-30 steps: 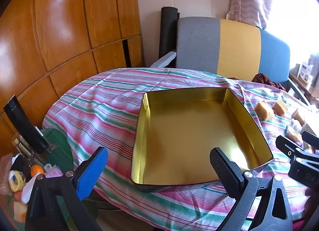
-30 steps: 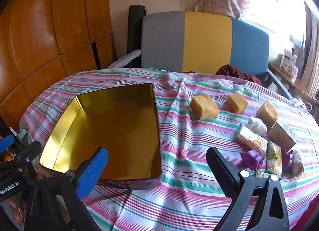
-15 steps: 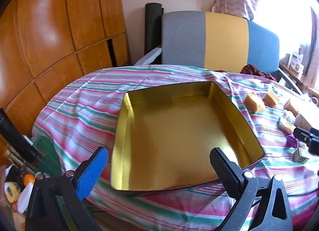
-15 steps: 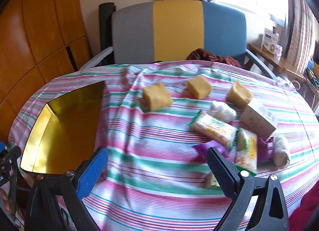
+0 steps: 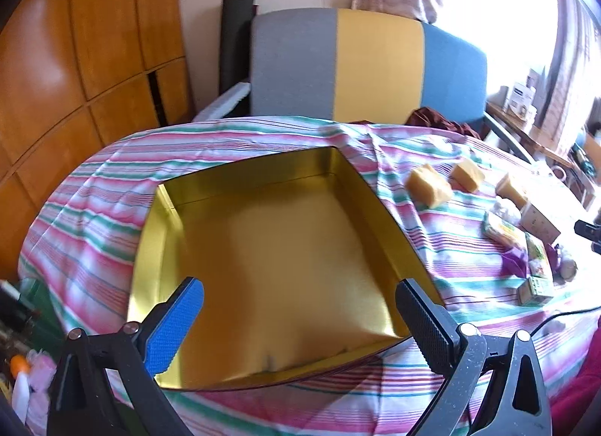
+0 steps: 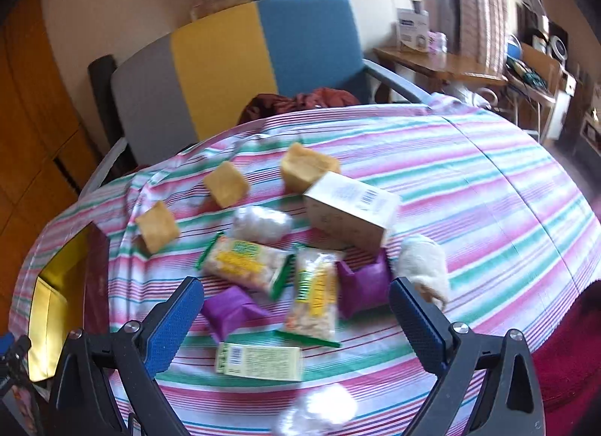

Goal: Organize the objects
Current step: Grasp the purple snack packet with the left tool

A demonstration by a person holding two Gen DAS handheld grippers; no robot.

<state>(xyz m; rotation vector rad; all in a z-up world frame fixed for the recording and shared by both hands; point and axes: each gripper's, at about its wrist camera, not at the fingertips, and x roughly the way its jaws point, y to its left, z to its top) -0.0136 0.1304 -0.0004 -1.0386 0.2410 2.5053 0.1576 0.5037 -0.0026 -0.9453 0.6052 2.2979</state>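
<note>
While your left hand-held gripper (image 5: 298,317) hangs wide open and empty over the gold tin (image 5: 270,259), your right hand-held gripper (image 6: 296,317), equally spread, holds nothing above the snack packets (image 6: 244,263) directly ahead.

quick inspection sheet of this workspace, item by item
surface: round table under a striped tablecloth, cloth wrinkled near the tin
job's things: open gold tin, nothing inside; three yellow blocks; cardboard box; two snack packets; two purple wrappers; small carton; white wrapped pieces
clutter: dark red cloth at the far table edge
grippers: left gripper open over the tin, holding nothing; right gripper open over the packets, holding nothing
cables: thin dark cable on the cloth at right
surroundings: three-colour chair, wooden panels, cluttered side desk
</note>
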